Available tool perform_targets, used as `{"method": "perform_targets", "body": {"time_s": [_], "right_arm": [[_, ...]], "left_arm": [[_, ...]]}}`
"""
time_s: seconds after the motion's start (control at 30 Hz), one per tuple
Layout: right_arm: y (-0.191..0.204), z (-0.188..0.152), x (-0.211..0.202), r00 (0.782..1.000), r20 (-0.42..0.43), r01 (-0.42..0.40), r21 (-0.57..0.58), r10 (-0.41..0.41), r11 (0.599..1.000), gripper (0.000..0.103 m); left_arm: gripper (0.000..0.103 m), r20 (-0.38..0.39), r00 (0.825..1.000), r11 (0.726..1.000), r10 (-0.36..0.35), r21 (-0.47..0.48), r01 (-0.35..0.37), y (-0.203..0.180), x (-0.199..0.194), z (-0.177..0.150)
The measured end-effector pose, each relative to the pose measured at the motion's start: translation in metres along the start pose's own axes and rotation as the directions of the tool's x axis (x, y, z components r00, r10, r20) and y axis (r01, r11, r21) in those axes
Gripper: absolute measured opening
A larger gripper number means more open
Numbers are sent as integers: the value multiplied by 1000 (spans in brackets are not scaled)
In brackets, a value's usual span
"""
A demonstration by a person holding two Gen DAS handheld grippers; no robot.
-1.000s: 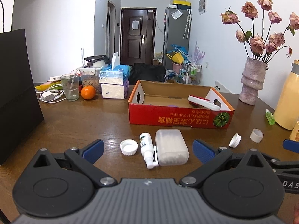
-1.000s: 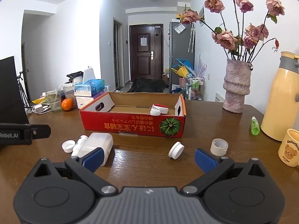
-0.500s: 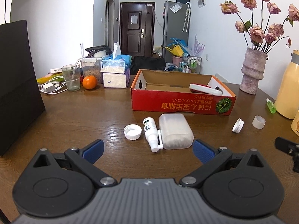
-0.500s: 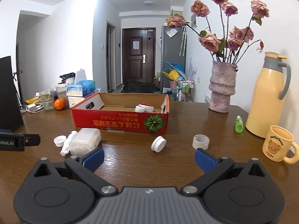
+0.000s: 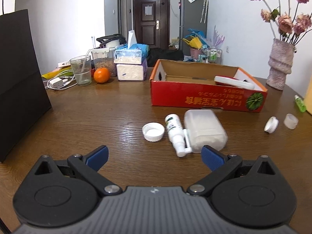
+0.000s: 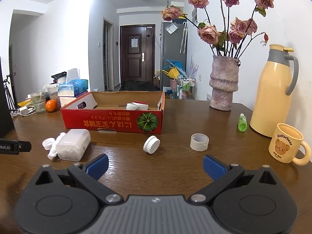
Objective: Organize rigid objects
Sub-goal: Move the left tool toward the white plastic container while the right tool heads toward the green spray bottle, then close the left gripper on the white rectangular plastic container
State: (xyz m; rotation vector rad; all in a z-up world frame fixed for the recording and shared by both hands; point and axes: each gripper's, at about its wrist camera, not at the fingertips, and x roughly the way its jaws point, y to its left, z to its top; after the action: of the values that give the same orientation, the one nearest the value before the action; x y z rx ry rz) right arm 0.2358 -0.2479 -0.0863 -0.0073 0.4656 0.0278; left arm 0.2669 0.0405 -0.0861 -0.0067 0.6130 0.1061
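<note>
Both tongs, left [image 5: 154,157] and right [image 6: 155,165], spread wide, empty, above surface [image 5: 97,113]; spray bottle [image 5: 174,131] touching tub [image 5: 204,130].

Dark wood-grain table [image 5: 97,113], glossy with window glare; printed red cardboard box [image 6: 109,121], raw brown inside. Before the box, translucent frosted plastic case [image 5: 204,130], white plastic spray bottle [image 5: 174,132], ribbed white caps [image 6: 151,144]. Right of the box, rough stony vase [image 6: 224,81], glossy ceramic mug [image 6: 286,143], matt black grippers [image 5: 154,156] with blue pads [image 6: 97,164].
</note>
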Motion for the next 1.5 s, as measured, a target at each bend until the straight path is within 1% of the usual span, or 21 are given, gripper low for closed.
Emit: {"method": "perform_targets", "body": {"time_s": [0.1,0.17,0.23,0.3,0.47,0.7,0.8,0.9,1.23,1.33,1.37,1.4,1.47,1.5], "right_arm": [[-5,-2,5,1000,-8,11,3,-10,1000,103],[-9,-4,8,1000,-15,16,5,-16,1000,103],[-12,-6,11,1000,-21,22,10,-21,1000,103],[-14,-6,14,999,-25,26,17,-26,1000,103],[-15,-7,21,999,-36,30,18,-29,999,103],[-23,-7,30,998,-47,37,28,-36,999,103],[-29,-7,32,998,-47,43,36,-41,998,103],[-34,-7,36,998,-49,45,38,-43,998,103],[-44,0,53,998,-47,39,25,-38,999,103],[-47,3,59,998,-45,34,20,-33,999,103],[-49,5,61,998,-45,34,18,-33,999,103],[-50,5,63,998,-46,36,17,-35,999,103],[-53,6,67,998,-46,38,17,-37,999,103],[-54,6,69,998,-49,38,18,-37,999,103]], "left_arm": [[103,-20,999,1000,31,3,-31,6,14,1],[103,-38,999,999,39,-2,-39,9,23,3],[103,-52,998,999,38,-9,-39,10,30,4],[103,-52,998,1000,22,-16,-23,9,33,7],[103,-37,999,1000,-13,6,13,-14,36,16],[103,-35,998,998,-56,29,57,-54,49,31],[103,-40,998,998,-54,37,56,-68,58,35],[103,-48,998,998,-35,54,37,-83,70,37],[102,-74,997,999,2,43,1,-100,97,35],[96,-95,995,999,8,37,-5,-102,106,35],[90,-104,995,999,7,36,-3,-103,109,34],[81,-109,994,999,6,40,-1,-104,111,33],[72,-122,993,999,5,42,0,-105,114,33],[71,-128,992,999,7,41,-1,-106,117,32]]}}
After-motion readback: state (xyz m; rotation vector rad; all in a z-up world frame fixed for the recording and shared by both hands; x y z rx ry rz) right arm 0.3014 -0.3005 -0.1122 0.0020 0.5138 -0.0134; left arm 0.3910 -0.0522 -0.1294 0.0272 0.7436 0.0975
